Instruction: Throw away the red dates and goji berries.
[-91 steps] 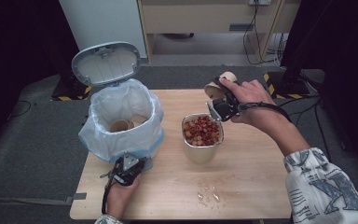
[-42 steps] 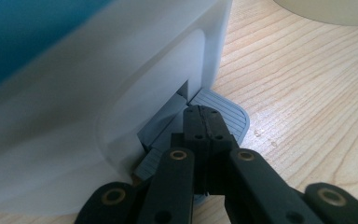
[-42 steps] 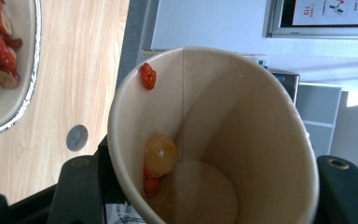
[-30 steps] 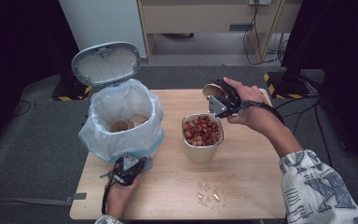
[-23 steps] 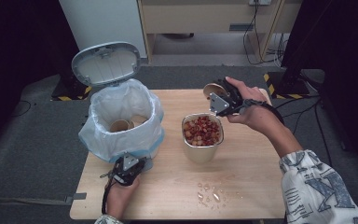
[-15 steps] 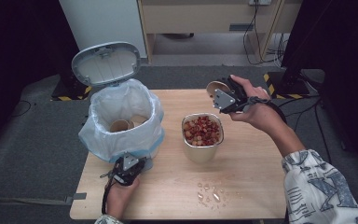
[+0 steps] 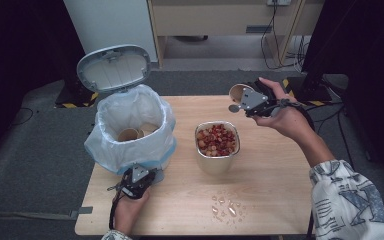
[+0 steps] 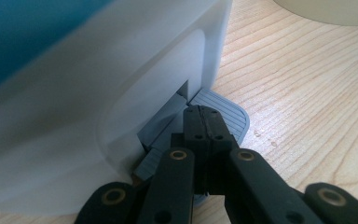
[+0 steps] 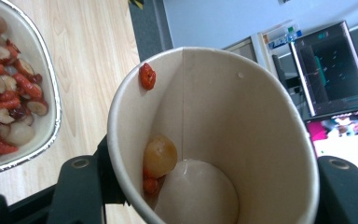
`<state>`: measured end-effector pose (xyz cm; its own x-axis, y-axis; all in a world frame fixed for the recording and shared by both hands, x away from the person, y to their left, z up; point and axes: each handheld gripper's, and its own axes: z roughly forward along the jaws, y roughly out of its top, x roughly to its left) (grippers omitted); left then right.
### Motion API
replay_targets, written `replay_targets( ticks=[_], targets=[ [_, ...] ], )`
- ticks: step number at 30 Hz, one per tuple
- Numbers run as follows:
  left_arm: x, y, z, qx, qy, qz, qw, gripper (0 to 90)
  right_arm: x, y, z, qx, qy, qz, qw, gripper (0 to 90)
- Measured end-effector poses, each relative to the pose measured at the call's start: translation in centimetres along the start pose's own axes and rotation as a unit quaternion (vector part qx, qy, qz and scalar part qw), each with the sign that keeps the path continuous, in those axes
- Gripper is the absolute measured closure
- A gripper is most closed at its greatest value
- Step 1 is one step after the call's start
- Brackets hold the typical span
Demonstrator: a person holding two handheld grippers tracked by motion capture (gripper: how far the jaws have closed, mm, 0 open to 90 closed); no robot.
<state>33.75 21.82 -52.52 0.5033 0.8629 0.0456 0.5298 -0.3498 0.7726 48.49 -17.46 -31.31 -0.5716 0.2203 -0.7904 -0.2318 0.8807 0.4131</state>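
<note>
Right tool (image 7: 244, 100) is clamped on a paper cup (image 9: 214, 135), held up off the worktop (image 7: 280, 190) behind the metal tub (image 7: 217, 146) and tipped on its side, mouth facing the far left. My guess is it's tilted that way for pouring, and the leftovers just won't slide out: one pale round fruit (image 9: 160, 155) stuck to the wall, a red bit (image 9: 147, 75) clinging near the rim, and a white lump at the bottom.

Left tool (image 8: 200, 135) has its jaws shut with nothing between them, tip pressing down on the grey pedal (image 8: 223, 114) at the foot of the bin (image 7: 130, 135). That'd be why the lid (image 7: 113, 68) stands open: the pedal is held down so the bin is ready to take something.

Contents:
- tub: piled with red date slices and some pale pieces, pretty much full
- bin: white liner, with what look like two used paper cups lying at the bottom
- worktop: a few small pale scraps in front of the tub, near the front edge

So the cup sits up in the air, closer to the tub than the bin.
</note>
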Motion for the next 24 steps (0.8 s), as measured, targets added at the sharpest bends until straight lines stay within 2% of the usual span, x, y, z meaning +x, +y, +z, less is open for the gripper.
replay_targets(
  ticks=[6, 11, 15, 17, 24],
  targets=[
    [0.0, 0.0, 0.0, 0.000, 0.000, 0.000, 1.0000, 89.2, -0.6, -1.1, -0.2, -0.011, 0.009, 0.047, 0.9988, 37.8],
    [0.0, 0.0, 0.0, 0.000, 0.000, 0.000, 1.0000, 89.2, -0.9, -1.6, -0.3, -0.023, 0.018, 0.086, 0.9958, 37.7],
    [0.0, 0.0, 0.0, 0.001, 0.000, 0.001, 1.0000, 89.2, -1.2, -1.8, -0.4, -0.032, 0.028, 0.114, 0.9926, 37.7],
    [0.0, 0.0, 0.0, 0.000, -0.001, 0.000, 1.0000, 89.2, -1.3, -1.9, -0.4, -0.039, 0.034, 0.132, 0.9899, 37.6],
    [0.0, 0.0, 0.0, 0.000, -0.001, 0.000, 1.0000, 89.2, -1.8, -2.4, -0.6, -0.053, 0.044, 0.173, 0.9825, 37.5]
  ],
)
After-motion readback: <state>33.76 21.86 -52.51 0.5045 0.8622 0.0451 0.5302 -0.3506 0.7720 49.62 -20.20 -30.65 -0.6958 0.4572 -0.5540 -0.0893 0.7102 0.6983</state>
